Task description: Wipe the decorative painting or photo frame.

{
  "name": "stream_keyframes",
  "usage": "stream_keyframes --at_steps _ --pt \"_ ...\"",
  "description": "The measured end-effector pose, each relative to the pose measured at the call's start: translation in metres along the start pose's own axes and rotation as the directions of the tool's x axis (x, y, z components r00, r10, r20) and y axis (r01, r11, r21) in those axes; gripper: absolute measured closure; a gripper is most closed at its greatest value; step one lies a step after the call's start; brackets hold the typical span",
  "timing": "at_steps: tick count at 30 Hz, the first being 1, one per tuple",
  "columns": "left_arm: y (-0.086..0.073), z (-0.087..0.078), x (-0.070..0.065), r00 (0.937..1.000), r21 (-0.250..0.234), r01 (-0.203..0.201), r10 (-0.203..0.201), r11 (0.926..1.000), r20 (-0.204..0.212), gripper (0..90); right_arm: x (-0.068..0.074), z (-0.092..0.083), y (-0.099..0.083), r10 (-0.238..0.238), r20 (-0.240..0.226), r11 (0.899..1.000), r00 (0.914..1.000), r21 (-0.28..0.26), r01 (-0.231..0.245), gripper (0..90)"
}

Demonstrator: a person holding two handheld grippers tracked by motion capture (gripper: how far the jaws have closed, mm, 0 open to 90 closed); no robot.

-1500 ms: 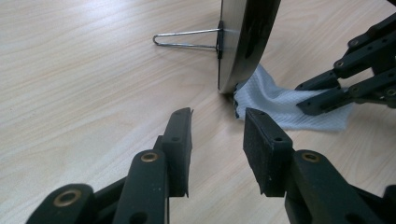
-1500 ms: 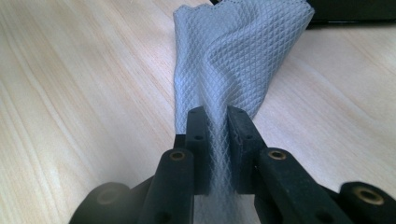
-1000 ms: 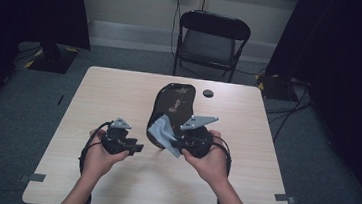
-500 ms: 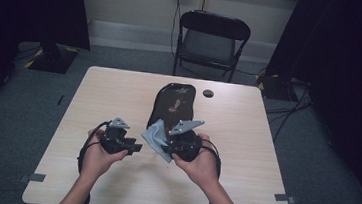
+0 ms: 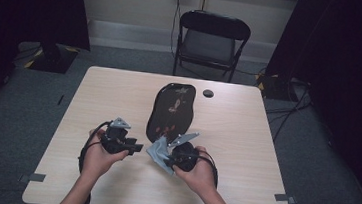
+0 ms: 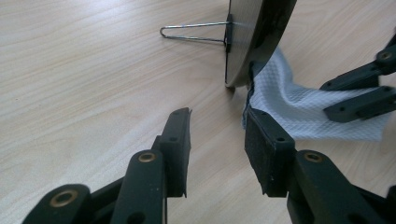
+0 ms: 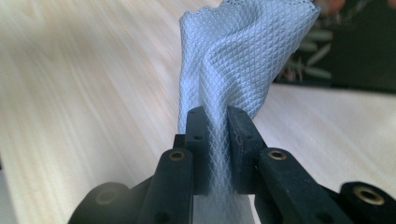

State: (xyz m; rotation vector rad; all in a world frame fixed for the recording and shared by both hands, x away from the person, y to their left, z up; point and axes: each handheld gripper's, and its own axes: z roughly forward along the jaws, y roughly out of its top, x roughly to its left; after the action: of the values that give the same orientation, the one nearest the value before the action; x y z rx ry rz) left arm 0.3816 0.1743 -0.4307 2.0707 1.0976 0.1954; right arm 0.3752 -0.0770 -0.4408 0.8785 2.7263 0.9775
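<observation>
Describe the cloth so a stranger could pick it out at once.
On the wooden table, look just in front of the black lacquered tray propped upright at its middle. The pale blue waffle-weave cloth hangs pinched in the right hand-held gripper, the only soft thing there.

The right tool (image 7: 217,140) pinches a pale blue waffle-weave cloth (image 7: 238,56) above the table (image 7: 70,93).

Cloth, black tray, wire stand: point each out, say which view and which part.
cloth (image 7: 243,51): right gripper view, upper folds above the jaws.
black tray (image 5: 170,112): high view, middle of its decorated face.
wire stand (image 6: 191,31): left gripper view, wire loop behind the tray.
</observation>
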Motion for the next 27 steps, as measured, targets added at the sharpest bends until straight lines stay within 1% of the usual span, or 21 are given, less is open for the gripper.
stream_keyframes --at_steps 4,5,9,12,17,19,21,24,27 --pt "0.000 0.000 0.000 1.0000 0.002 -0.004 0.004 1.0000 -0.002 60.8 -0.004 0.006 -0.007 0.017 0.002 1.000 0.9998 0.019 -0.017 80.4" --pt "0.000 0.000 -0.001 1.0000 0.008 -0.008 0.008 0.9999 0.001 60.9 -0.007 0.009 -0.012 0.026 0.001 0.999 0.9997 0.028 -0.026 80.3" --pt "0.000 0.000 -0.001 1.0000 0.006 -0.009 0.009 0.9999 -0.002 61.1 -0.011 0.012 -0.018 0.046 0.005 0.998 0.9989 0.046 -0.047 80.3" --pt "0.001 0.000 -0.001 1.0000 -0.002 -0.003 0.003 1.0000 -0.003 60.9 -0.013 0.012 -0.022 0.050 0.014 0.997 0.9987 0.051 -0.050 80.3" --pt "0.002 0.001 -0.002 0.9999 0.004 -0.010 0.010 0.9999 -0.002 60.8 -0.017 0.011 -0.026 0.061 0.022 0.996 0.9979 0.060 -0.062 80.3" --pt "0.002 0.002 -0.002 1.0000 0.000 -0.008 0.008 1.0000 -0.001 60.8 -0.018 0.009 -0.028 0.064 0.034 0.996 0.9973 0.054 -0.066 80.3" --pt "0.002 0.002 -0.002 1.0000 0.000 -0.008 0.008 1.0000 0.000 60.8 -0.018 0.007 -0.029 0.065 0.035 0.996 0.9972 0.055 -0.067 80.3" --pt "0.003 0.001 -0.002 1.0000 0.000 -0.007 0.007 1.0000 0.003 60.7 -0.014 0.004 -0.027 0.051 0.014 0.998 0.9986 0.045 -0.052 80.3" --pt "0.003 0.001 -0.003 1.0000 -0.006 -0.006 0.006 1.0000 0.001 60.4 -0.004 0.004 -0.022 0.024 -0.028 0.999 0.9993 0.049 -0.023 80.3"
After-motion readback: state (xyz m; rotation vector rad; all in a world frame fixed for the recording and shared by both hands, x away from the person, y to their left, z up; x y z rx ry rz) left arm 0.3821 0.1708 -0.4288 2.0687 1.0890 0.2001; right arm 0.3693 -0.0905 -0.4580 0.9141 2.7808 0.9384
